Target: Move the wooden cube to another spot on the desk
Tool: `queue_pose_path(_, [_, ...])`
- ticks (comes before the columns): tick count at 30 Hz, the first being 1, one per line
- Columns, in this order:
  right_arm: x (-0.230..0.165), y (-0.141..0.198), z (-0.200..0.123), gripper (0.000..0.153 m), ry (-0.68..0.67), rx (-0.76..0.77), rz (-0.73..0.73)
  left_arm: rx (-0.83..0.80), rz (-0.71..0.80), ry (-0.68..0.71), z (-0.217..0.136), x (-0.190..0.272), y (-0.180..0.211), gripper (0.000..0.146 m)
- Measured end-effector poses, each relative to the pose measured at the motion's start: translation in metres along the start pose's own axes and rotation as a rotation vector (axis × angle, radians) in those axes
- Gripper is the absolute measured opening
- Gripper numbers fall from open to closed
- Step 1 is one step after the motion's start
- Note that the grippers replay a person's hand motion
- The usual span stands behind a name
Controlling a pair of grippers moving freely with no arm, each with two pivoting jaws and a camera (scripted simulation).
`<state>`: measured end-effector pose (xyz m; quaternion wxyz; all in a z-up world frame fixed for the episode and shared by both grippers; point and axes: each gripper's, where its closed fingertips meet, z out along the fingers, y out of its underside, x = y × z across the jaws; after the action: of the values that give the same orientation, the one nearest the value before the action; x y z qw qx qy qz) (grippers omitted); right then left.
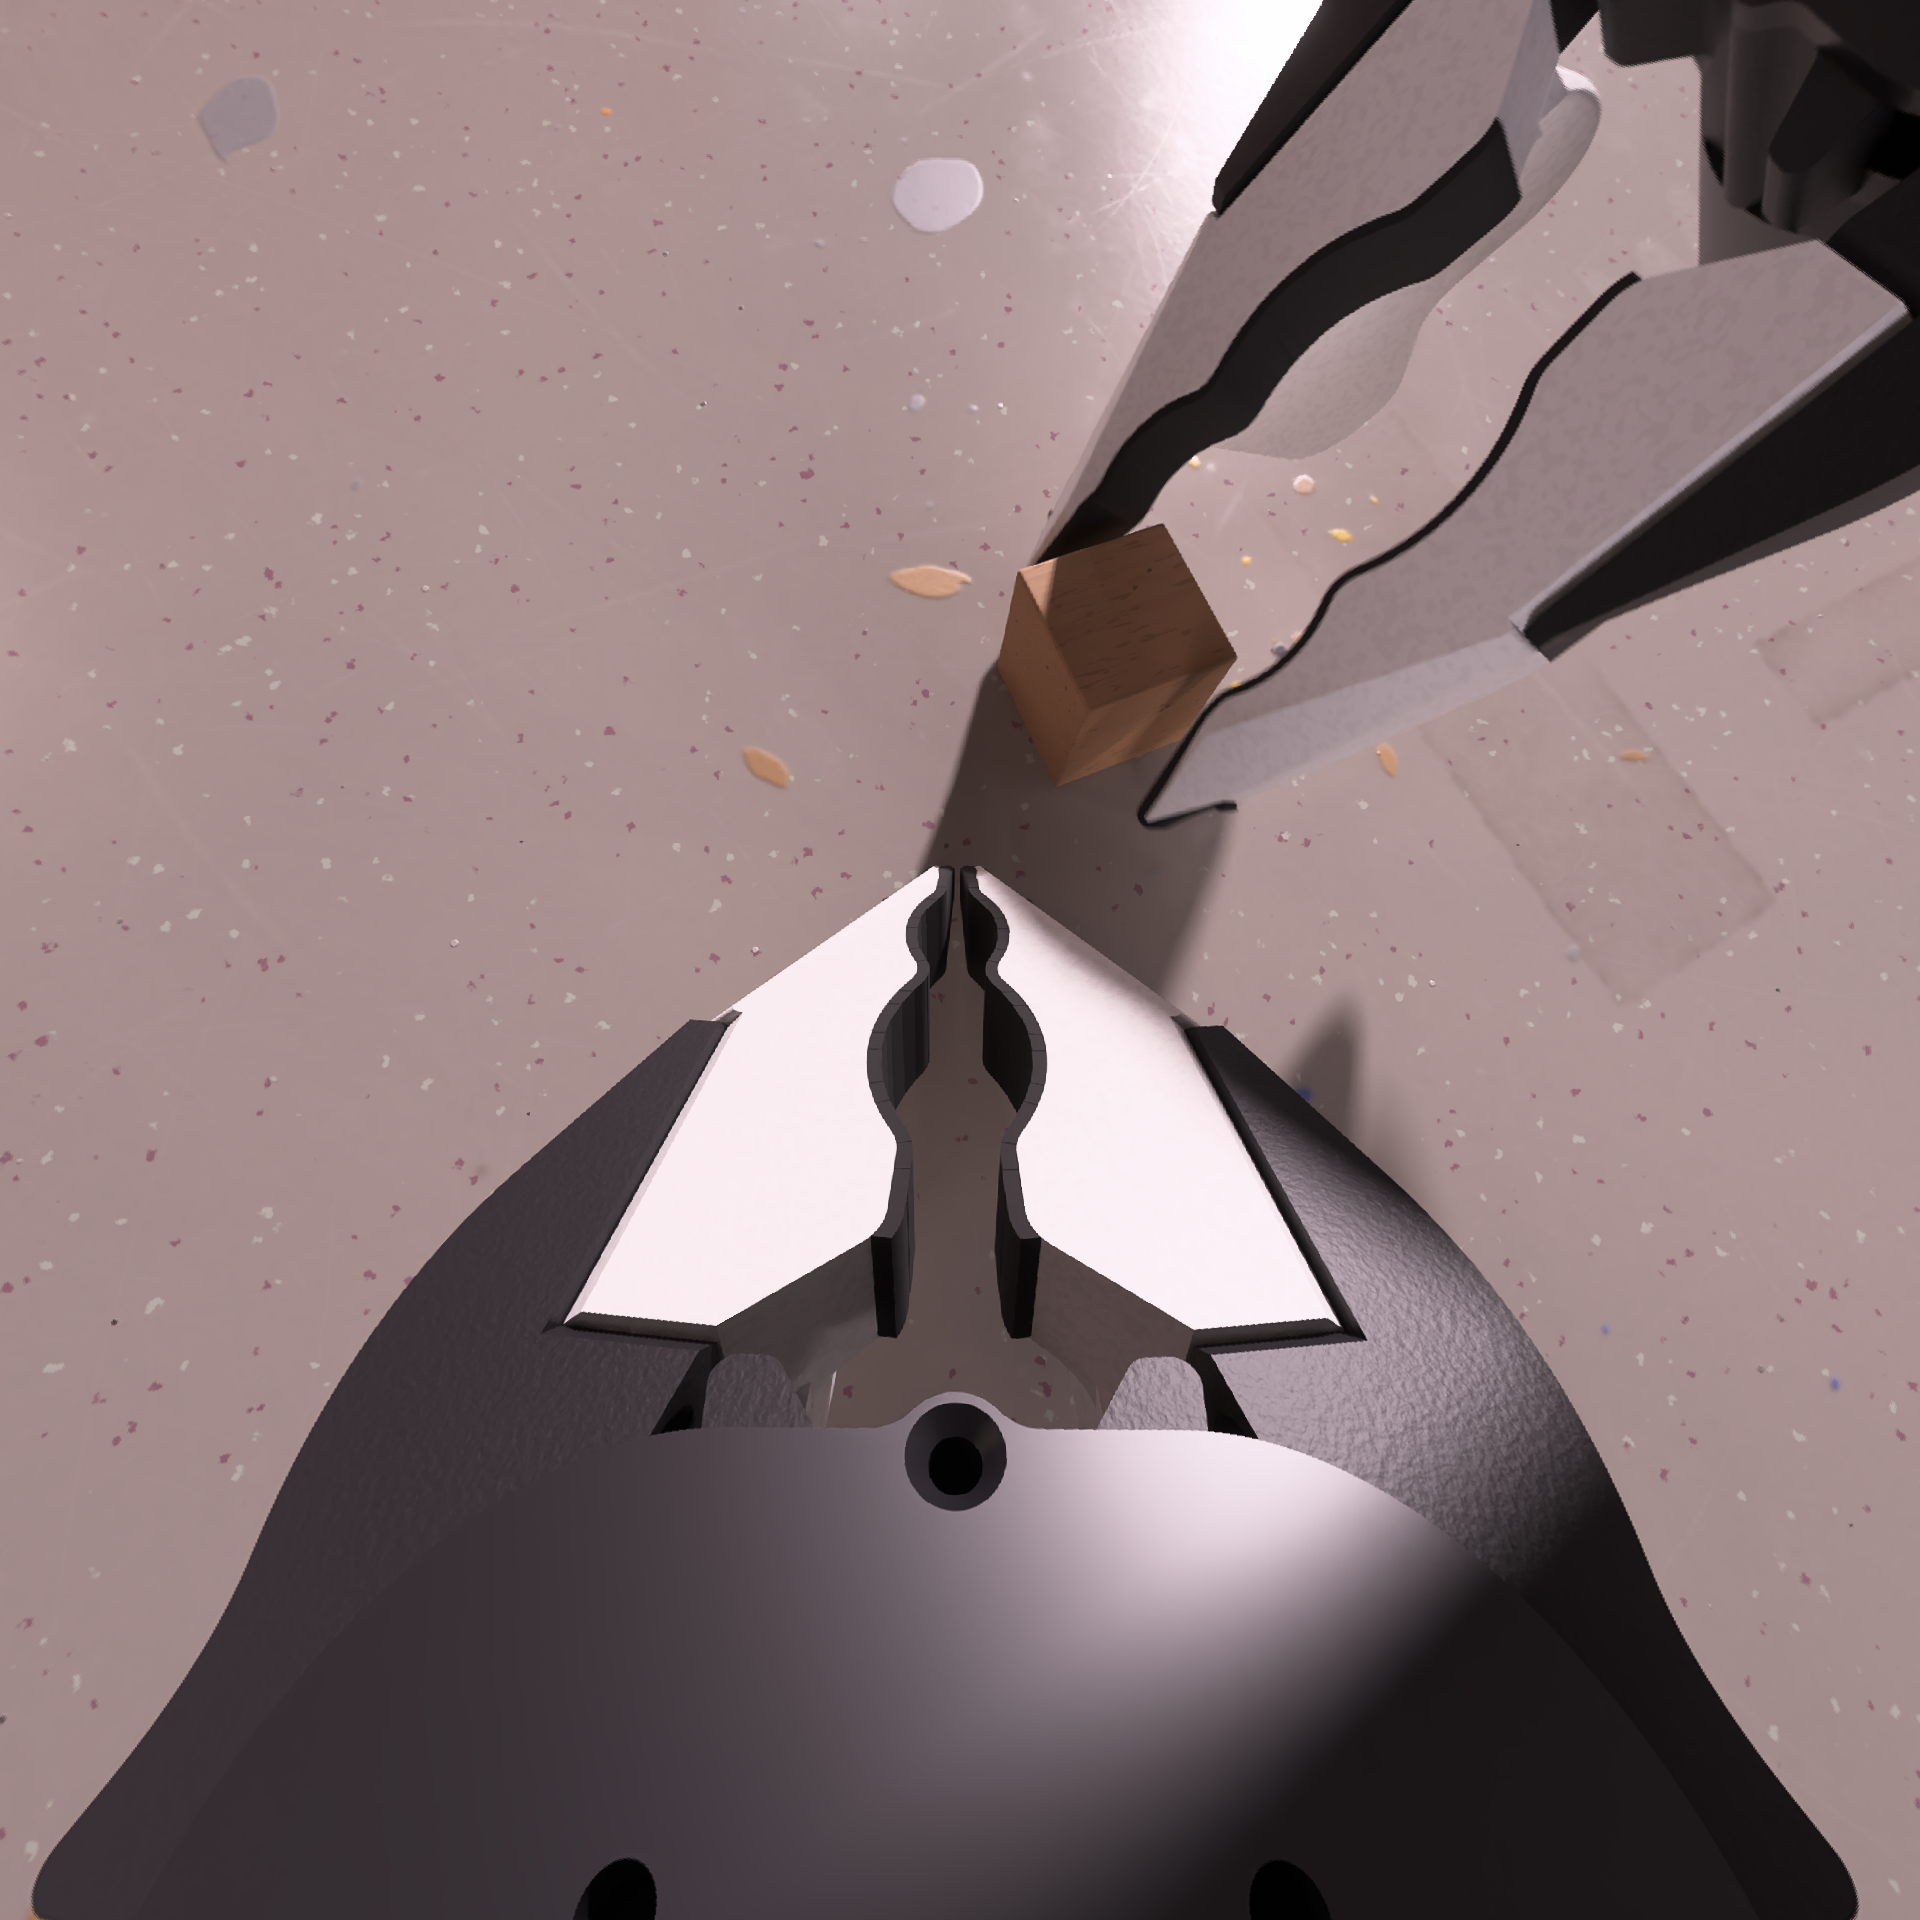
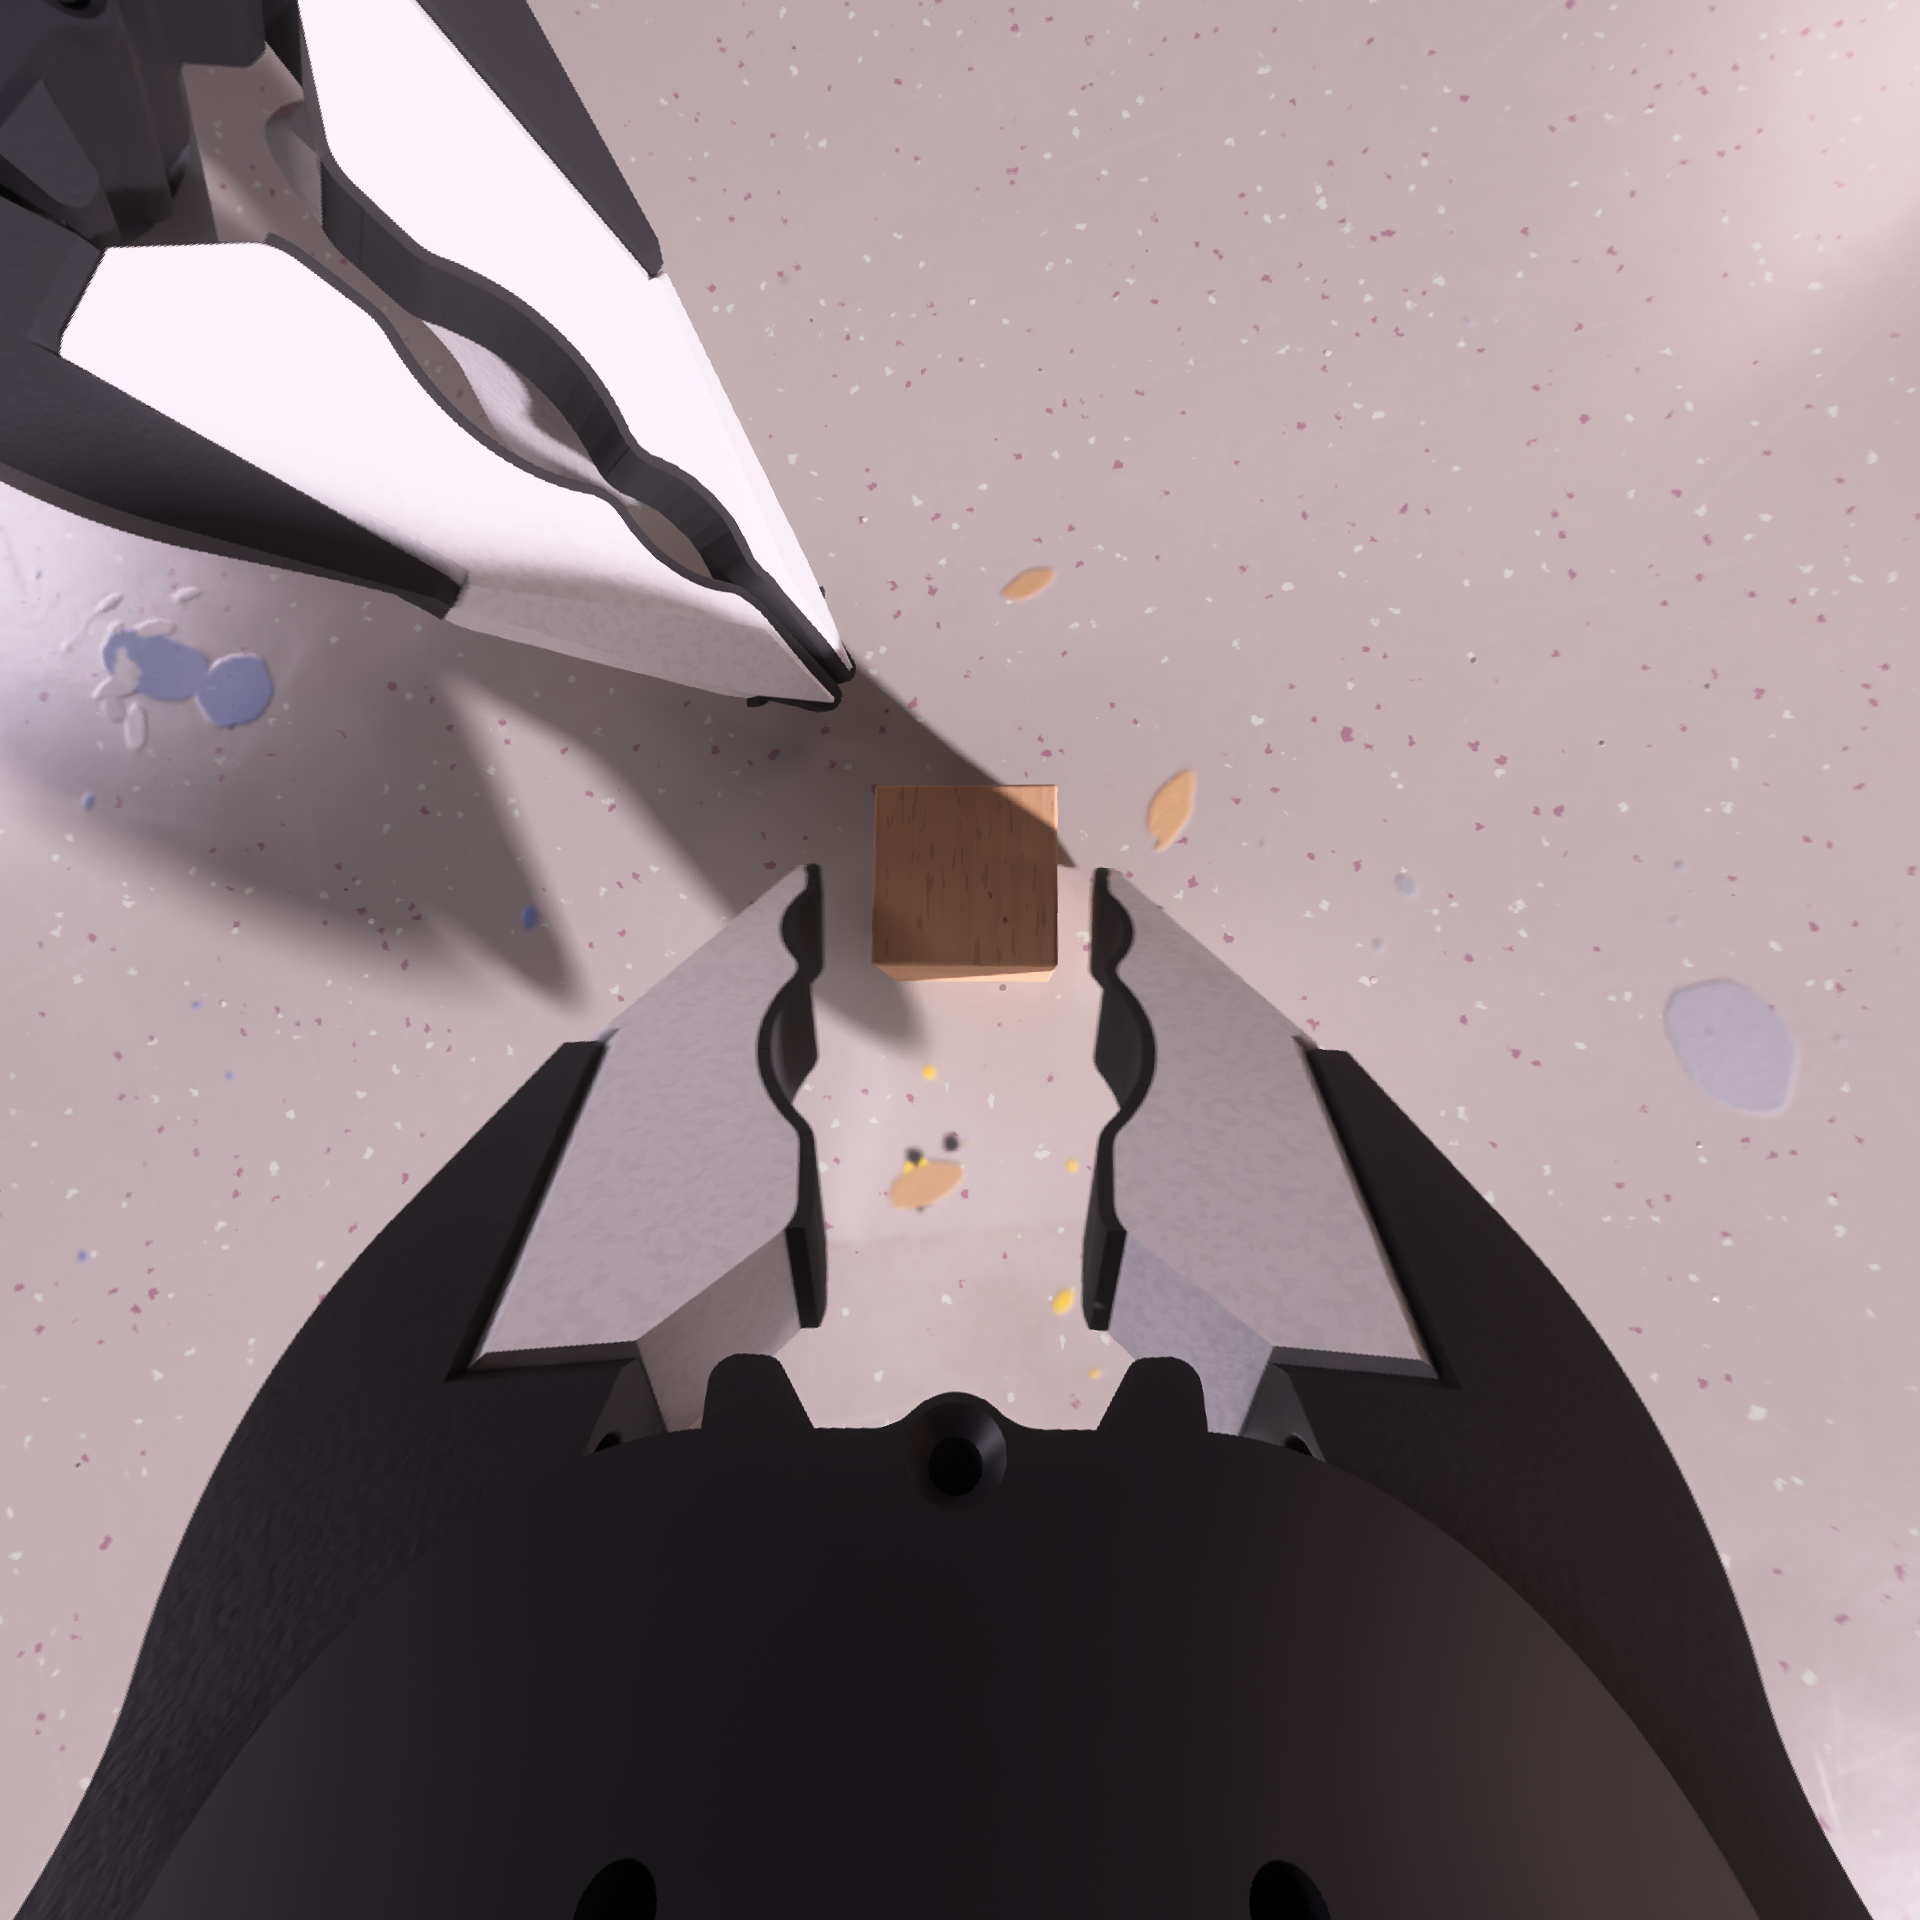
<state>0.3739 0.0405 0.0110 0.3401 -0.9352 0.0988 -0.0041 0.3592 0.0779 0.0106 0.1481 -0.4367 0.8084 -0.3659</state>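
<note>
A small wooden cube [image 1: 1114,652] sits on the speckled pinkish desk [image 1: 416,623]. In the right wrist view the cube [image 2: 964,883] lies between the tips of my right gripper [image 2: 951,883], which is open with a gap on each side of the cube. From the left wrist view the right gripper [image 1: 1112,675] comes in from the upper right and straddles the cube. My left gripper [image 1: 957,875] is shut and empty, its tips a short way from the cube. It shows in the right wrist view [image 2: 826,681] at the upper left.
Paint blots mark the desk: pale lilac ones [image 1: 938,193] far off, orange flecks [image 1: 928,580] beside the cube, a blue blot [image 2: 234,686] at the left and a lilac one [image 2: 1730,1044] at the right. Faint tape-like rectangles [image 1: 1621,831] lie at the right.
</note>
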Motion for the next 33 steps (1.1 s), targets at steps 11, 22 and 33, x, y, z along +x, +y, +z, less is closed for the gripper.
queue_pose_path(11, [0.012,-0.001,-0.006,0.034,0.037,0.021,0.010,-0.001,0.008,-0.009,0.000,0.000,0.000,0.001])
queue_pose_path(22, [0.047,0.000,-0.014,0.034,0.179,0.039,0.067,0.000,0.011,-0.013,0.000,0.000,0.001,0.001])
queue_pose_path(33, [0.064,-0.003,-0.006,0.034,0.246,0.007,0.040,0.031,0.016,-0.078,-0.006,-0.011,-0.003,0.001])
